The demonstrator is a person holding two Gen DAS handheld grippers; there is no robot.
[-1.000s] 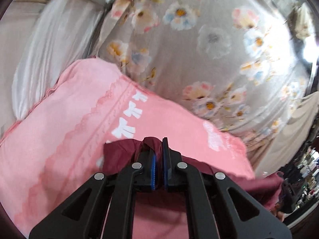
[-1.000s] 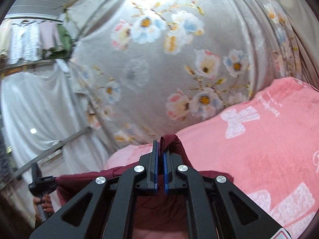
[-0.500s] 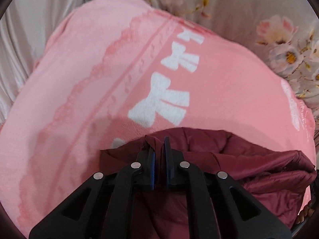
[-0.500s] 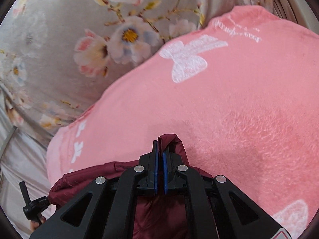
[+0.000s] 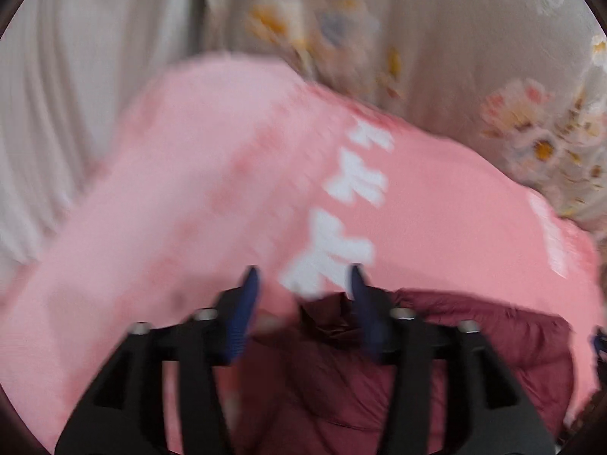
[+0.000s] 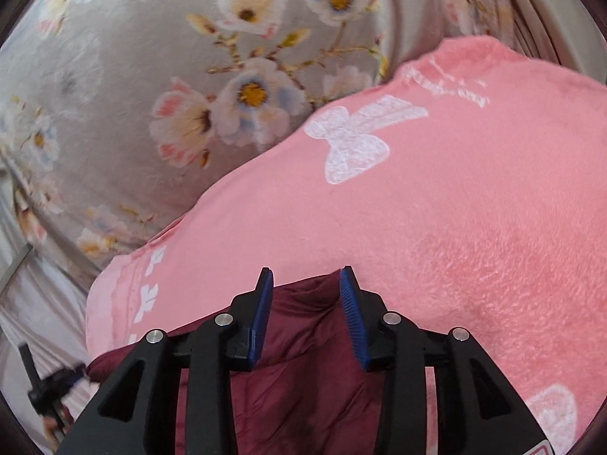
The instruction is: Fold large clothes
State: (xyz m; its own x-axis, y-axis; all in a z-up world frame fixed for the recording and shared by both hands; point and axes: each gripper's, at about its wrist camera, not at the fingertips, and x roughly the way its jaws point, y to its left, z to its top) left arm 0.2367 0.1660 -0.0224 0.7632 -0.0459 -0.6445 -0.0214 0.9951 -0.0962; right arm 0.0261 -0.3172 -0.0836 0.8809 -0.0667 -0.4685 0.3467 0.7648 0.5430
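Note:
A dark maroon padded garment (image 5: 474,352) (image 6: 303,379) lies on a pink fleece blanket (image 5: 227,197) (image 6: 455,208) with white bow prints. In the blurred left wrist view my left gripper (image 5: 301,276) has its jaws opening; a crumpled corner of the garment sits low between the blue pads (image 5: 242,314), not pressed by them. My right gripper (image 6: 306,275) is also opening its jaws. The garment's edge lies loose in the gap between its blue pads (image 6: 351,314), which do not squeeze it.
A grey sheet with large flowers (image 6: 189,87) (image 5: 493,94) spreads behind the blanket. Pale draped fabric (image 5: 68,94) hangs at the left. In the right wrist view the other gripper and a hand (image 6: 49,390) show at the lower left edge.
Both grippers, earlier shut on garment corners, came down toward the pink blanket and spread their jaws. The maroon garment has dropped out of both grips onto the blanket.

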